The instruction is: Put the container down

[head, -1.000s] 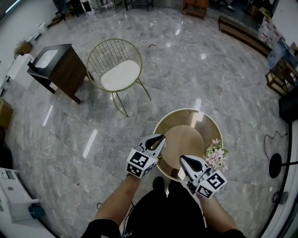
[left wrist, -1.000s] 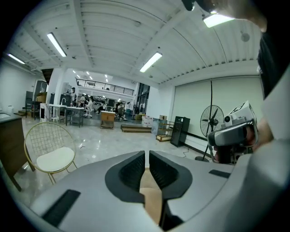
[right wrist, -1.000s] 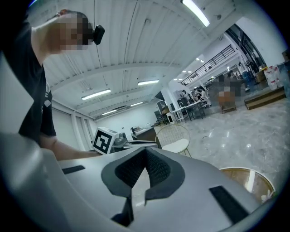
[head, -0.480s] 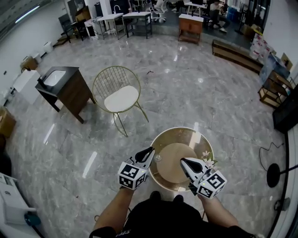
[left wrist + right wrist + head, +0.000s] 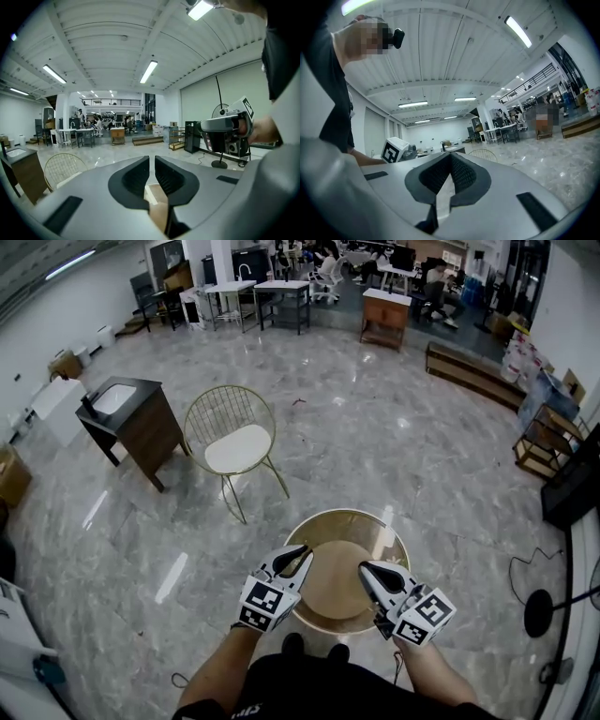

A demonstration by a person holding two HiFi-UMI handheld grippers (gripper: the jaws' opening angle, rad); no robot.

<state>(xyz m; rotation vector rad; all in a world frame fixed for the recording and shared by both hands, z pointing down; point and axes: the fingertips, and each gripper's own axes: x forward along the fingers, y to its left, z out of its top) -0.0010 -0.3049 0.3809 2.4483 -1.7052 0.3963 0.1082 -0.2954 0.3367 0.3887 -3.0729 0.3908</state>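
A round gold-rimmed table [image 5: 347, 513] with a tan disc [image 5: 336, 582] at its middle stands on the marble floor right below me. My left gripper [image 5: 302, 551] hovers over its left edge and my right gripper [image 5: 366, 568] over its right edge, both well above it. In the left gripper view my left gripper [image 5: 152, 160] shows a narrow slit between its jaws, which have just been opening a little, with nothing in it. The right gripper's [image 5: 450, 156] jaws meet at the tips and hold nothing. I can make out no container in either gripper.
A gold wire chair [image 5: 231, 439] with a white cushion stands beyond the table to the left, and a dark cabinet [image 5: 132, 424] with a basin further left. A black floor stand [image 5: 539, 613] and cable lie at the right. Desks and a bench line the far side.
Both grippers have risen away from the table, which now looks smaller beneath them. The flowers seen at the table's right side no longer show.
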